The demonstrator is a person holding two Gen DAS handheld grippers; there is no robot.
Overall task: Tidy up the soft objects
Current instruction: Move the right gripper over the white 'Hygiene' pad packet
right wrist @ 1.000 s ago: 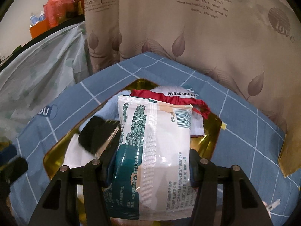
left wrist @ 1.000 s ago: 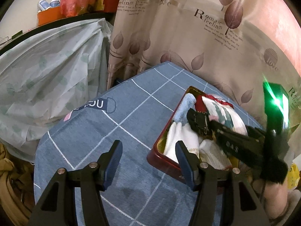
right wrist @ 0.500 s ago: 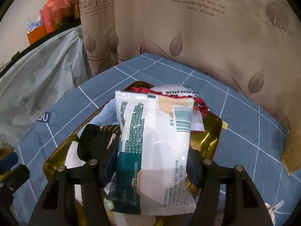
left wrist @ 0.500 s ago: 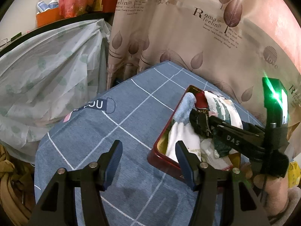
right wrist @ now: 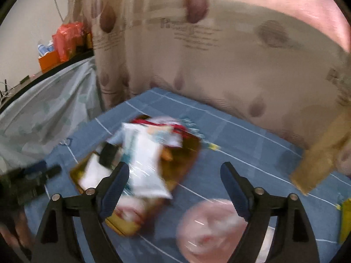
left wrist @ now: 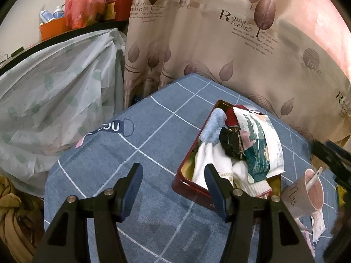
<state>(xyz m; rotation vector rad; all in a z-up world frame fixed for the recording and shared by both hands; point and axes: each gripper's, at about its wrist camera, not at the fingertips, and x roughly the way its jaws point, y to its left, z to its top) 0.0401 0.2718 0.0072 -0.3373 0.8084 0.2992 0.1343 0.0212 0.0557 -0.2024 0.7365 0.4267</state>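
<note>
The white-and-green plastic packet point(left wrist: 261, 144) is no longer clamped between the right gripper's point(right wrist: 175, 188) fingers, as it was a second ago; it now lies released in the shallow red-rimmed, gold-lined rectangular tray point(left wrist: 186, 182), on top of the other contents. The right gripper's jaws are seen well apart with nothing between them, and the right wrist view is heavily motion-blurred, which is taken as a withdrawal from the tray towards the right.

Beneath and beside the packet, a light blue fluffy cloth point(left wrist: 212, 127), a black soft item point(left wrist: 230, 142), folded white cloths point(left wrist: 208, 164) and a red fabric piece point(left wrist: 231, 117) are packed in the tray. What the black item is cannot be told.

The left gripper point(left wrist: 173, 188) is held open and empty over the blue checked tablecloth point(left wrist: 131, 153), just beside the tray's near left corner, unchanged from the earlier views.

A pink ceramic mug with a spoon point(left wrist: 307, 195) stands near the tray's right corner; in the right wrist view it lies below the open fingers, blurred.

Judgement: the placing of the packet is finished. Whether further soft items remain outside the tray cannot be told from these views.
</note>
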